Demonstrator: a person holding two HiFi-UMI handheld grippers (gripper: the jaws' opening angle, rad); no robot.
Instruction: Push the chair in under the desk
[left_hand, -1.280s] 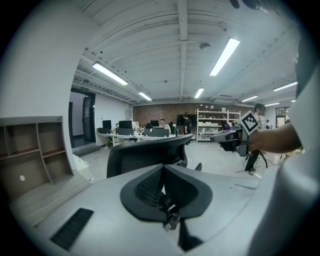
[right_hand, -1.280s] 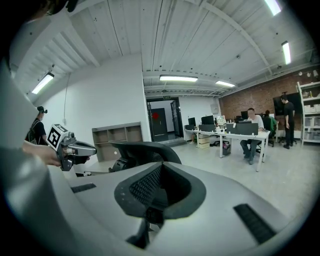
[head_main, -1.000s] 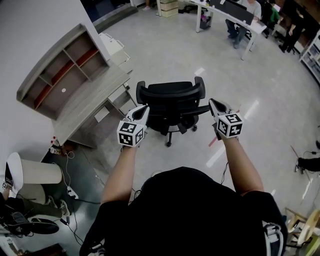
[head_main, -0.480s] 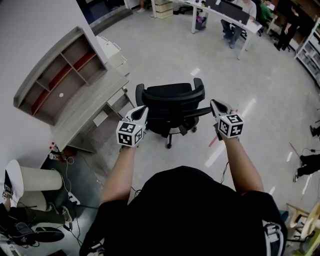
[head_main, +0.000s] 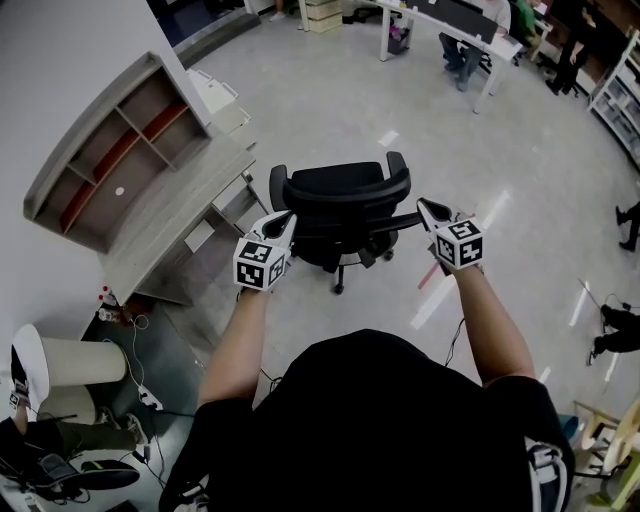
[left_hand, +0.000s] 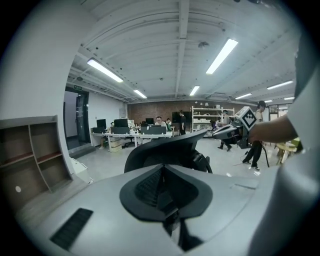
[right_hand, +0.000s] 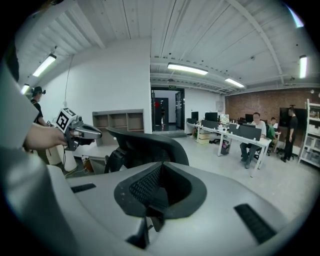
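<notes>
Next to no change over the last second. Chair (head_main: 340, 205) in the same spot as before: on open floor just right of the desk (head_main: 170, 215), near its front corner, with none of it under the desktop yet.

Left gripper (head_main: 284, 219) poised at the desk-side edge of the backrest. Right gripper (head_main: 428, 209) at the edge far from the desk, beside the armrest. Both held much where they were a second ago. Both with jaws closed together and nothing gripped between them. Hard to tell whether either tip actually presses on the backrest or only sits just beside it.

For the task: chair bracketed and lined up, but no push begun, judging by the unchanged gap to the desk. Probably a turn toward the desk needed as well as a shove, since the opening under the desk lies off to the side rather than straight ahead of the backrest.
</notes>
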